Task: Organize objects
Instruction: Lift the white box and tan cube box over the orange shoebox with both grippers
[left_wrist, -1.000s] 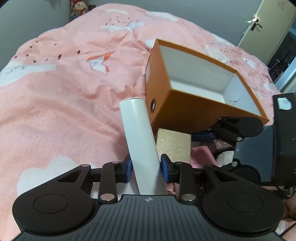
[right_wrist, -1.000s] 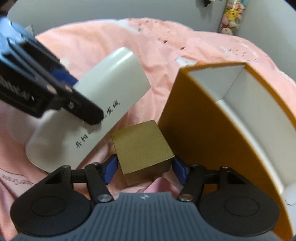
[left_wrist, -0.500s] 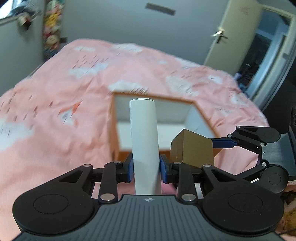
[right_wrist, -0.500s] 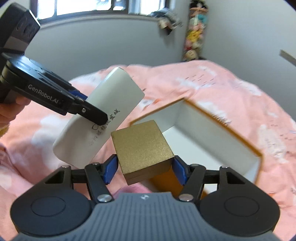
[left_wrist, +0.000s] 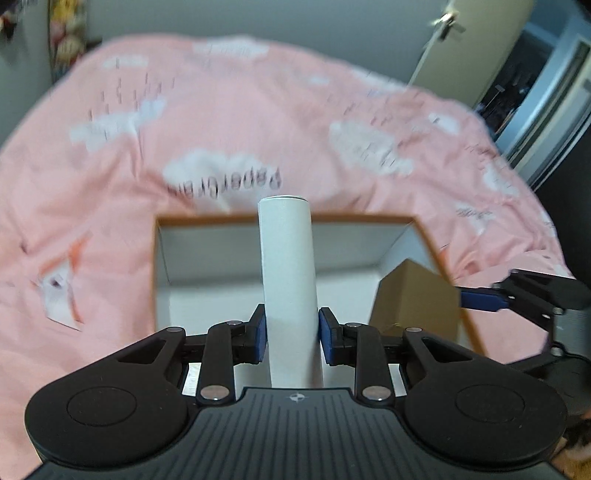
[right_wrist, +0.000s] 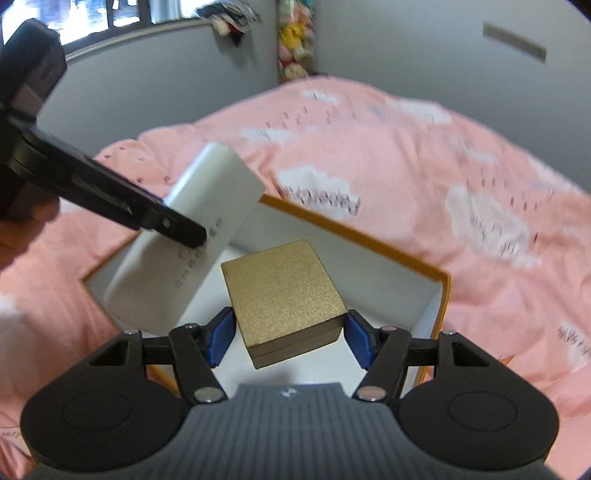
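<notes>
Bed: pink cloud-print duvet (left_wrist: 258, 122) filling both views, grey walls behind.
Left view only: pale door (left_wrist: 476, 48) with its handle at far right, dark doorway beside it.
Right view only: bright window (right_wrist: 103, 14) up top, plush toys (right_wrist: 295, 48) stacked in the wall corner, black lettering on the white box's broad face.
Tray: orange open box (right_wrist: 445, 295) with white inside, lying on the duvet under both tools.
Left gripper (left_wrist: 290, 328): blue pads clenched on the white box (left_wrist: 288, 266), held narrow edge up, pointing forward above the tray.
Right gripper (right_wrist: 288, 334): pads pressed on both sides of the gold box (right_wrist: 282, 288), carried over the tray's white floor, slightly skewed.
Spacing: white box just left of the gold box, not touching.
</notes>
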